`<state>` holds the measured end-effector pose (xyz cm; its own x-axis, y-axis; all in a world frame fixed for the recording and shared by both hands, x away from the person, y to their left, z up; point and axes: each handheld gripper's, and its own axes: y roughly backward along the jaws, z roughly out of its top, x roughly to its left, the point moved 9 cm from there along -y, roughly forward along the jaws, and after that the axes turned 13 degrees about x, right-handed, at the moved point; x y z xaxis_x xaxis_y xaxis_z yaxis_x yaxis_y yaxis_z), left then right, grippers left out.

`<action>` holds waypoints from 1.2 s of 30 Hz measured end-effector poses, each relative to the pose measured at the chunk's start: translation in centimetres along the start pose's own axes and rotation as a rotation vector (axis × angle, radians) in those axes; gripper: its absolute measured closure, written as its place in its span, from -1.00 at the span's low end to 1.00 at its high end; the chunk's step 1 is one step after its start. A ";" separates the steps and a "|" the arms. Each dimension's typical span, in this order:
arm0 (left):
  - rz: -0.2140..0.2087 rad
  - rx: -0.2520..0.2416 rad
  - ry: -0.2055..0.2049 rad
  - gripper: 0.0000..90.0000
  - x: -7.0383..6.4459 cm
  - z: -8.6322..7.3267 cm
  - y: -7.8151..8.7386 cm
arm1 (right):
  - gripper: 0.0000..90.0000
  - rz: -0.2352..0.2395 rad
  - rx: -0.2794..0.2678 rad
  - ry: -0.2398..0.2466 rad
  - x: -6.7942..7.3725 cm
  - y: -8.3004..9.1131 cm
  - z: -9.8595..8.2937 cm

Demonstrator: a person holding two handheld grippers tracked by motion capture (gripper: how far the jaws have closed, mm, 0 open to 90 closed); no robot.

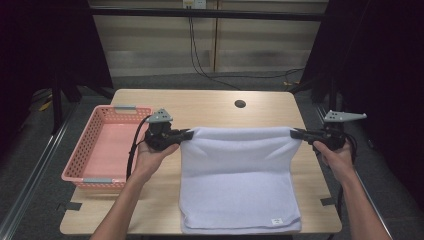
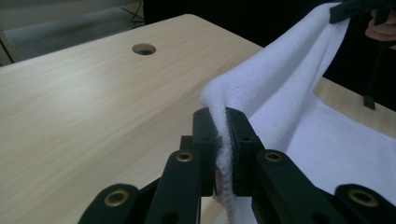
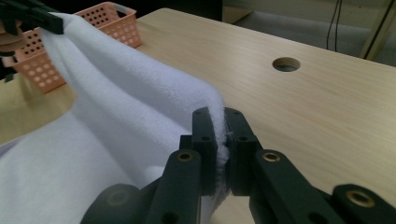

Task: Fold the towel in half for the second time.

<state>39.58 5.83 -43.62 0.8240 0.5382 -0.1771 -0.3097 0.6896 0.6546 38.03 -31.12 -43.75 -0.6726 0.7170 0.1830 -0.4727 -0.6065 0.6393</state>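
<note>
A white towel (image 1: 239, 180) lies on the wooden table (image 1: 205, 107), its far edge lifted and stretched between both grippers. My left gripper (image 1: 188, 134) is shut on the towel's far left corner; in the left gripper view the towel (image 2: 299, 93) is pinched between the black jaws of the left gripper (image 2: 221, 135). My right gripper (image 1: 293, 133) is shut on the far right corner, and in the right gripper view the right gripper (image 3: 220, 135) clamps the towel (image 3: 107, 135). The near part of the towel rests folded on the table, with a small label (image 1: 276, 220) near the front right.
A pink plastic basket (image 1: 80, 157) stands at the table's left side, next to the left hand. A round cable hole (image 1: 240, 104) sits in the far tabletop. Bare wood lies beyond the towel. Black cables (image 1: 200, 60) run over the floor behind.
</note>
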 end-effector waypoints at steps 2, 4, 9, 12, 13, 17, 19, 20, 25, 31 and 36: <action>-0.001 0.019 -0.022 0.86 -0.9 -0.9 0.3 | 0.89 0.005 0.010 0.023 1.3 0.7 -0.8; -0.014 0.018 -0.011 0.86 -1.6 -1.9 0.7 | 0.89 0.025 0.020 0.036 2.8 1.3 -1.7; -0.067 0.043 -0.010 0.86 -4.0 -5.4 1.1 | 0.89 0.047 0.077 0.064 6.3 2.2 -5.4; -0.074 0.069 -0.014 0.85 -4.7 -6.4 1.0 | 0.88 0.051 0.104 0.069 7.1 2.1 -6.9; -0.088 0.093 -0.015 0.85 -5.2 -7.3 0.9 | 0.86 0.060 0.129 0.074 7.9 2.0 -8.2; -0.097 0.148 -0.025 0.84 -6.0 -9.3 0.6 | 0.83 0.073 0.148 0.070 8.9 1.9 -9.9; -0.120 0.178 -0.015 0.82 -6.7 -11.0 0.5 | 0.80 0.082 0.191 0.071 9.7 1.4 -11.9; -0.120 0.178 -0.015 0.82 -6.7 -11.0 0.5 | 0.79 0.083 0.201 0.068 9.9 1.3 -12.5; -0.152 0.261 -0.033 0.78 -8.3 -13.7 -0.3 | 0.71 0.091 0.251 0.068 10.7 1.2 -14.6; -0.205 0.312 -0.081 0.70 -9.8 -15.7 0.1 | 0.65 0.101 0.271 0.075 11.9 2.1 -15.8; -0.302 0.334 -0.103 0.56 -10.9 -16.7 1.3 | 0.51 0.116 0.255 0.077 13.0 3.0 -16.0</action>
<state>22.31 8.97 -53.17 0.9020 0.2747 -0.3330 0.1070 0.6051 0.7889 18.78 -29.10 -51.41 -0.7595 0.6139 0.2150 -0.2384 -0.5703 0.7861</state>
